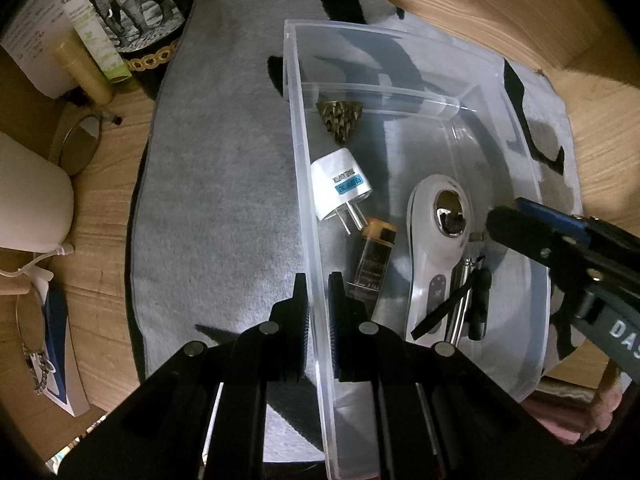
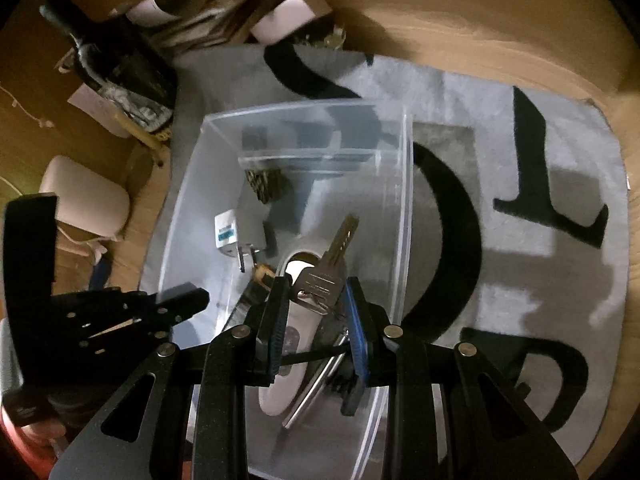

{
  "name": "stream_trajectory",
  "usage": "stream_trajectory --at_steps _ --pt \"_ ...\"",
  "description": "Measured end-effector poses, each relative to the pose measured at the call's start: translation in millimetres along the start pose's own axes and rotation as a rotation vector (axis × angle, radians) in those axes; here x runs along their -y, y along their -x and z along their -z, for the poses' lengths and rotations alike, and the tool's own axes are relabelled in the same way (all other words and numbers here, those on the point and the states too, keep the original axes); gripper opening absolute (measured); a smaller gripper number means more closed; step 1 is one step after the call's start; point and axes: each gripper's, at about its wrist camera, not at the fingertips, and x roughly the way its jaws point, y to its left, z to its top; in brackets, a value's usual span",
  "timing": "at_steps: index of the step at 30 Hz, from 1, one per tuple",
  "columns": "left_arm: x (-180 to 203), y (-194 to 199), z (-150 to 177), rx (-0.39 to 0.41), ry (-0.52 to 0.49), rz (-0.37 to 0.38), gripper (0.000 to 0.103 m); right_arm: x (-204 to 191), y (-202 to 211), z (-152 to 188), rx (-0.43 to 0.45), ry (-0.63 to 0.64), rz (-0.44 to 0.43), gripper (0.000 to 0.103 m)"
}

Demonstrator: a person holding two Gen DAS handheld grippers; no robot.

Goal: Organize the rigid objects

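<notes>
My left gripper (image 1: 318,280) is pinching the clear plastic bin's (image 1: 298,132) wall while my right gripper (image 2: 316,296), at its three o'clock, is holding a silver metal key (image 2: 326,270) over it. The white plug adapter (image 1: 340,186), amber glass vial (image 1: 372,258) and white handheld device (image 1: 434,240) are already lying inside; only the key seems left.

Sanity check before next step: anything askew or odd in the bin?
Nothing damaged or spilled. The clear bin sits flat on the grey mat; the left hand-held gripper pinches its wall. The right hand-held gripper holds a key over the bin, not yet dropped.
</notes>
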Motion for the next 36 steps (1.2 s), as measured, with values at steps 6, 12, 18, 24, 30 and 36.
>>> stream_trajectory --at_steps 6,12,18,24,30,36 --pt "1 0 -1 -0.002 0.007 -0.002 0.008 4 -13 -5 -0.043 0.005 0.007 0.026" --pt "1 -1 -1 -0.001 0.006 -0.005 0.008 6 -10 -4 -0.055 0.001 -0.006 0.026" --pt "1 -1 -1 0.001 -0.004 -0.012 0.008 8 5 2 -0.025 -0.011 -0.007 0.028" --pt "2 -1 -3 0.001 -0.017 -0.015 0.008 23 31 10 0.031 -0.07 0.009 0.03" --pt "5 -2 -4 -0.003 -0.031 -0.018 0.008 59 57 27 0.091 -0.185 0.072 0.04" --pt "6 -3 -5 -0.008 -0.05 -0.02 0.008 116 64 51 0.071 -0.311 0.19 0.041"
